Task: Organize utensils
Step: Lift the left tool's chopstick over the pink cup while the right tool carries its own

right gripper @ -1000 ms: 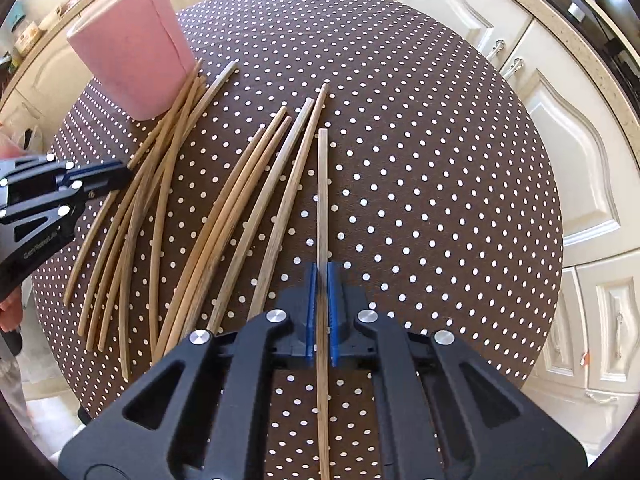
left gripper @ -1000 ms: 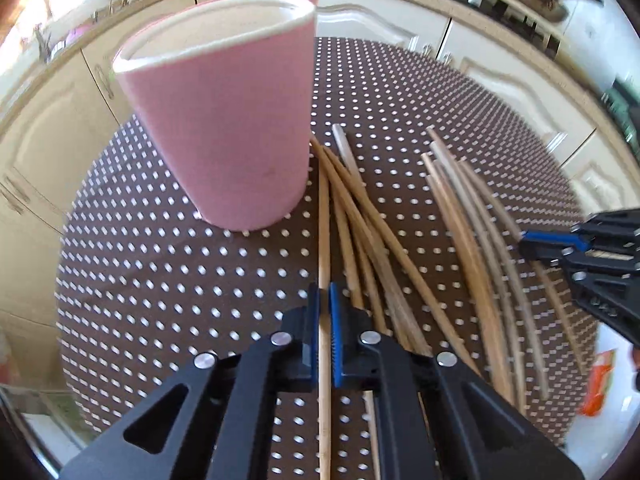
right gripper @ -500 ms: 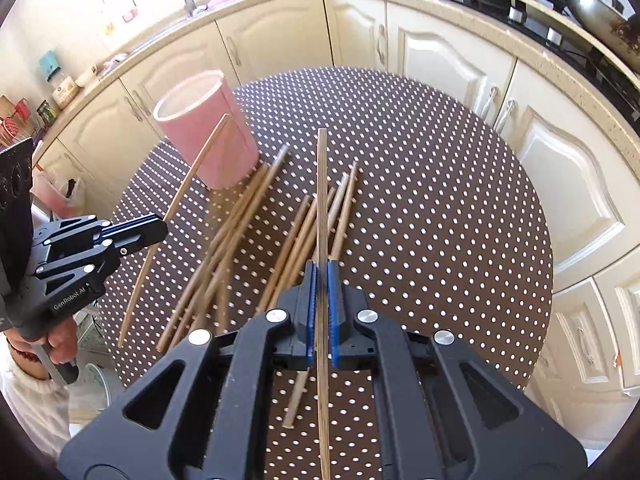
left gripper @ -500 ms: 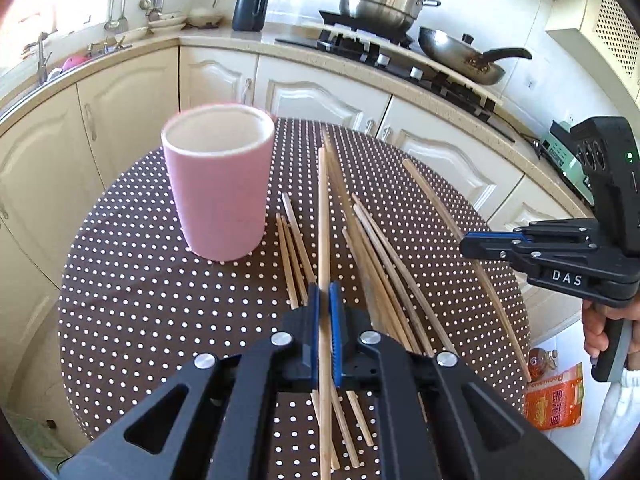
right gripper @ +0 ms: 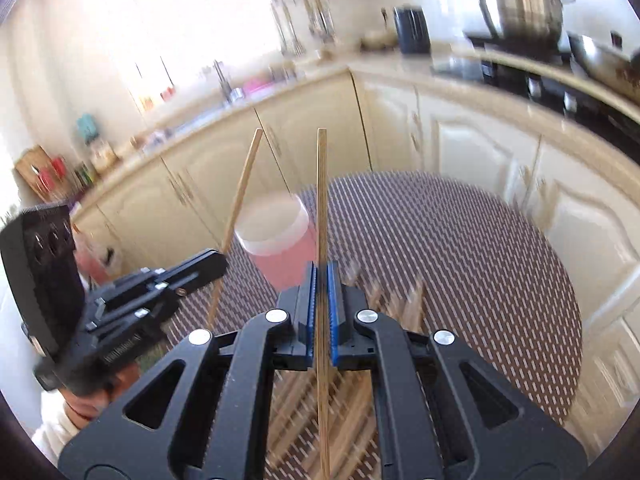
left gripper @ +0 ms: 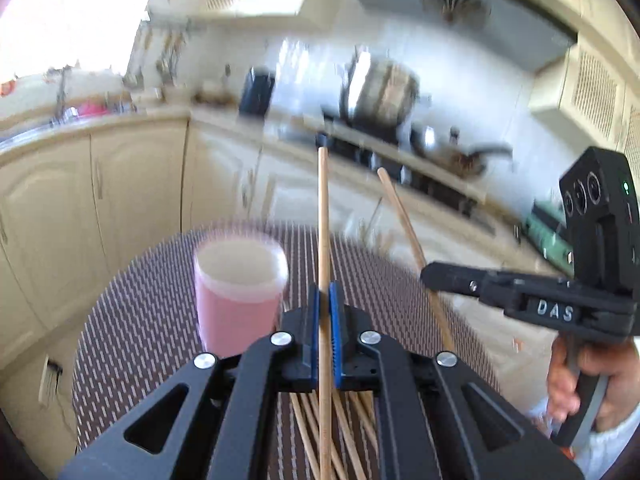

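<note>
Left wrist view: rides left claw [left gripper: 324,308], looks forward and slightly down over table [left gripper: 140,320] toward stove wall. Right wrist view: rides right claw [right gripper: 321,296], same tilt, faces sink corner. Both close above table; shared: pink cup [left gripper: 239,300], each other's claw.

Wooden chopsticks [left gripper: 323,216]; matt pink cup [left gripper: 239,312]; dotted tablecloth [right gripper: 460,248].
</note>
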Motion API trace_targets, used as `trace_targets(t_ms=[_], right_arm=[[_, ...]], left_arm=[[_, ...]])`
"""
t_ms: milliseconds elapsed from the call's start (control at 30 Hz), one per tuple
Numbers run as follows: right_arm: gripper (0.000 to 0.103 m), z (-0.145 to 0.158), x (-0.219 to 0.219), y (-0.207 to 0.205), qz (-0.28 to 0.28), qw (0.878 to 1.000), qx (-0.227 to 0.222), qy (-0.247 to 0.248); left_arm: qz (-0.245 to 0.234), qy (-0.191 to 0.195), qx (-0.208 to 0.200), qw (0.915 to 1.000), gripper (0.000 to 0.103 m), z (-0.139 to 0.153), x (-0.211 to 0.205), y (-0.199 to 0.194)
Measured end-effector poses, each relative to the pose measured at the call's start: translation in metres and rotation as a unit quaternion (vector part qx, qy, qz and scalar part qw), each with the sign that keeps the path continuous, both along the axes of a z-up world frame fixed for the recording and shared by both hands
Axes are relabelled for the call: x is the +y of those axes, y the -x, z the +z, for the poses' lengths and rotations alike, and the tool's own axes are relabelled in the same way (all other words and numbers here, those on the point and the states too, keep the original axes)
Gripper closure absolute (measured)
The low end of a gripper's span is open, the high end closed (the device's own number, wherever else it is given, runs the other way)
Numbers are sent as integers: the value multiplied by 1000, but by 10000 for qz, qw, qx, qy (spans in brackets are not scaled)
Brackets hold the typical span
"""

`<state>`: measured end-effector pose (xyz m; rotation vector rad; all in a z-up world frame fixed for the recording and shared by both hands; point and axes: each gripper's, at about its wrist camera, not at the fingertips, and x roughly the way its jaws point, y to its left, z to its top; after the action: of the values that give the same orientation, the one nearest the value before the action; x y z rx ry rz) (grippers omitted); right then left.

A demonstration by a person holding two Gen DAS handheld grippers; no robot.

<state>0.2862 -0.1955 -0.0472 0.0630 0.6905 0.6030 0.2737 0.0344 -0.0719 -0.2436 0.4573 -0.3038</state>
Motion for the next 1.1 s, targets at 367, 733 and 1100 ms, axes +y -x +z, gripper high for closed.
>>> trace_targets(t_ms=[367, 733, 1100], right_arm=[[97, 49, 60, -37, -254, 9852, -1466, -855], [97, 56, 78, -72, -404, 9632, -2221, -1458], [97, 31, 95, -77, -221, 9627, -2255, -1482]], left_arm=[[1001, 391, -1414, 9841, 98, 45, 29, -43], [1387, 694, -1761, 9721, 98, 30, 54, -85], [1370, 724, -1548, 9757, 98, -7, 65, -90]])
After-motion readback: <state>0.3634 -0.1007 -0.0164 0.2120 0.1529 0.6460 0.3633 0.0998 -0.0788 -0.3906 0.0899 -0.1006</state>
